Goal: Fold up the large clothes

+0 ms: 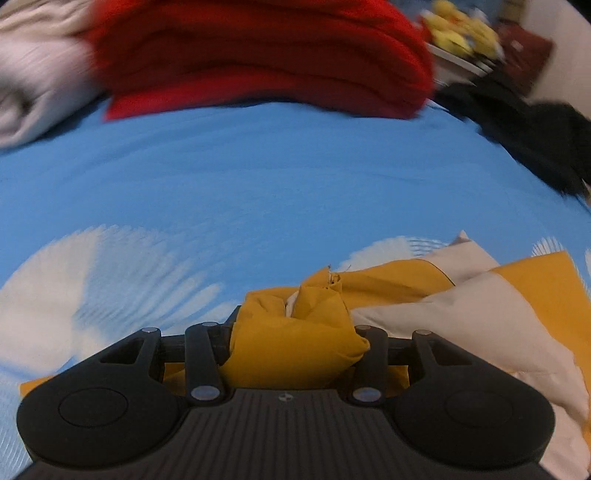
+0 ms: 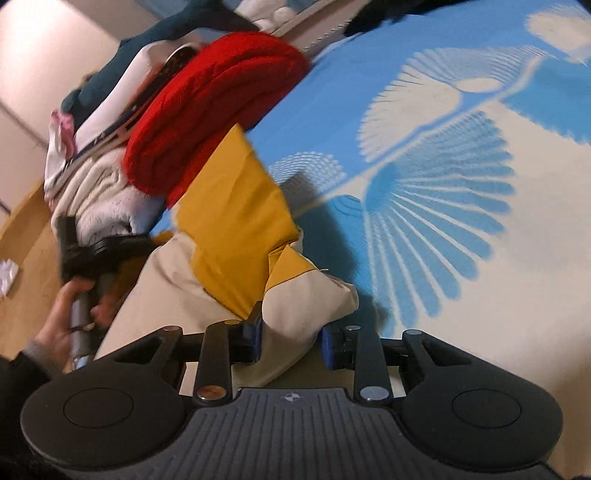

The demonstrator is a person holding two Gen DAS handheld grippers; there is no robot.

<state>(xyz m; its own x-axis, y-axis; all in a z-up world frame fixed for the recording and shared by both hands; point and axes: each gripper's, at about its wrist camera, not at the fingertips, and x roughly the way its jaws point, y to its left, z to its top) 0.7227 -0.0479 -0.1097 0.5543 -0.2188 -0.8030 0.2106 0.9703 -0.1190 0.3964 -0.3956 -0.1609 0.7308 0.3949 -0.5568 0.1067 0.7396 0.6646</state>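
A yellow and cream garment point(image 1: 461, 306) lies rumpled on the blue bed sheet point(image 1: 258, 177). In the left wrist view a bunched yellow fold fills the space between the fingers, and my left gripper point(image 1: 299, 332) is shut on it. In the right wrist view the same garment point(image 2: 236, 206) stretches from my right gripper point(image 2: 291, 332) toward the left. The blue pads point(image 2: 256, 332) press a cream fold, so this gripper is shut on it too. The left gripper point(image 2: 103, 251) shows at the left edge, held by a hand point(image 2: 62, 317). Both views are blurred by motion.
A folded red garment point(image 1: 258, 59) lies at the far side of the bed beside a cream blanket point(image 1: 33, 85). Black clothing point(image 1: 535, 136) and yellow plush toys point(image 1: 461, 29) sit at the far right. Wooden floor point(image 2: 26, 229) runs past the bed's edge.
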